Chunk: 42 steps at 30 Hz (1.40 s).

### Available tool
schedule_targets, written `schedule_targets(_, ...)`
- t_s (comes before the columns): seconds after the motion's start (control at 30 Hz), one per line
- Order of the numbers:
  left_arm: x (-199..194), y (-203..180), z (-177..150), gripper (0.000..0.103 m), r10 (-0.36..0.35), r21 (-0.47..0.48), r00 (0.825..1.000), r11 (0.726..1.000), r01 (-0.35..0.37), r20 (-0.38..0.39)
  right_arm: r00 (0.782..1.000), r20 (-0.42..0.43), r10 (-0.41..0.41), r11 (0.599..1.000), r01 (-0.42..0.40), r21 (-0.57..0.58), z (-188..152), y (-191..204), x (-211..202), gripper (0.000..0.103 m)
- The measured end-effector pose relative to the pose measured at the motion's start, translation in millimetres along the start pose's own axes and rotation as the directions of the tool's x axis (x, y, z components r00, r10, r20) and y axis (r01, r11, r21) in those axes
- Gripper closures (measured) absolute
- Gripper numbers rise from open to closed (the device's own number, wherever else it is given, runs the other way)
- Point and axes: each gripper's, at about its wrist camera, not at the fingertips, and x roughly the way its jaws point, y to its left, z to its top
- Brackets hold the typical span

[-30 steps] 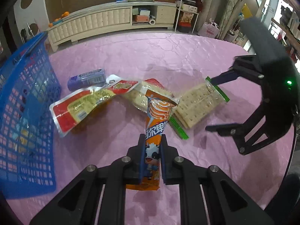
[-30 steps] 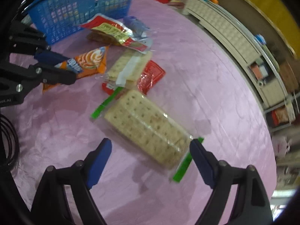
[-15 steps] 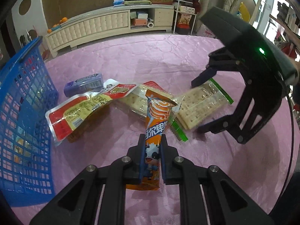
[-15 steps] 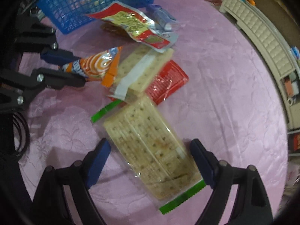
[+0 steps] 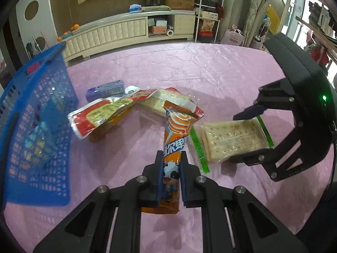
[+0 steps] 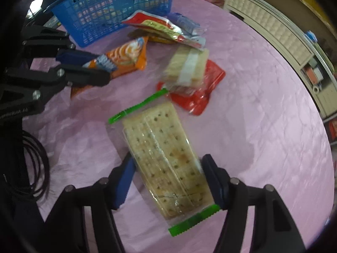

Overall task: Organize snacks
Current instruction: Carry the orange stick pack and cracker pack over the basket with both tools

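Observation:
My left gripper (image 5: 171, 164) is shut on an orange snack pack (image 5: 175, 135) with a cartoon cow, held above the pink tablecloth; it also shows in the right wrist view (image 6: 124, 60). My right gripper (image 6: 168, 170) is open with its fingers on either side of a green-edged cracker pack (image 6: 162, 154), which lies on the cloth and also shows in the left wrist view (image 5: 231, 139). The right gripper (image 5: 248, 135) straddles that pack's right end. A blue basket (image 5: 33, 126) stands at the left.
A red and yellow pouch (image 5: 105, 113), a purple pack (image 5: 105, 88), a clear cracker pack (image 6: 187, 67) and a red wrapper (image 6: 202, 92) lie in a pile mid-table. A cream cabinet (image 5: 118, 33) stands beyond the table. Black cables (image 6: 27, 164) hang at the left.
My right gripper has come down over the green-edged cracker pack, its fingers now closer around it. The pack has turned slightly. My left gripper still holds the orange pack in place.

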Motion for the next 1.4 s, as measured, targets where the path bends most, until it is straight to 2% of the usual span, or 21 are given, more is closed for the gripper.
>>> schedule_targets(0.2,-31,9,-20,0.091,0.006,-0.016,1.0,1.0,-0.006,0.027,0.999,0.043,-0.026,0.997,0.022,0.074,-14,28,-35,0.036)
schedule_targets(0.4,-74,22,-31,0.091,0.018,-0.025,0.995,1.0,-0.016,0.094,0.988,0.133,-0.082,0.993,0.069,0.099,-8,51,-83,0.036)
schedule_targets(0.57,-110,37,-31,0.091,0.022,-0.039,0.985,0.999,-0.016,0.169,0.978,0.158,-0.133,0.99,0.124,0.069,19,76,-114,0.036)
schedule_targets(0.83,-161,78,-26,0.091,0.048,-0.048,0.966,0.998,-0.037,0.255,0.95,0.224,-0.217,0.976,0.211,0.053,59,114,-154,0.036)
schedule_targets(0.97,-181,104,-26,0.09,0.059,-0.065,0.955,0.997,-0.042,0.292,0.94,0.251,-0.232,0.973,0.227,0.047,83,123,-161,0.036)
schedule_targets(1.2,-202,155,-15,0.091,0.108,-0.113,0.947,0.991,-0.077,0.303,0.923,0.289,-0.255,0.966,0.258,0.027,134,135,-167,0.036)
schedule_targets(1.3,-213,172,-8,0.09,0.13,-0.111,0.937,0.989,-0.098,0.326,0.922,0.298,-0.247,0.967,0.253,0.02,157,137,-165,0.035)
schedule_targets(1.4,-212,187,-3,0.09,0.137,-0.123,0.936,0.987,-0.101,0.326,0.926,0.285,-0.249,0.967,0.256,0.012,176,138,-157,0.036)
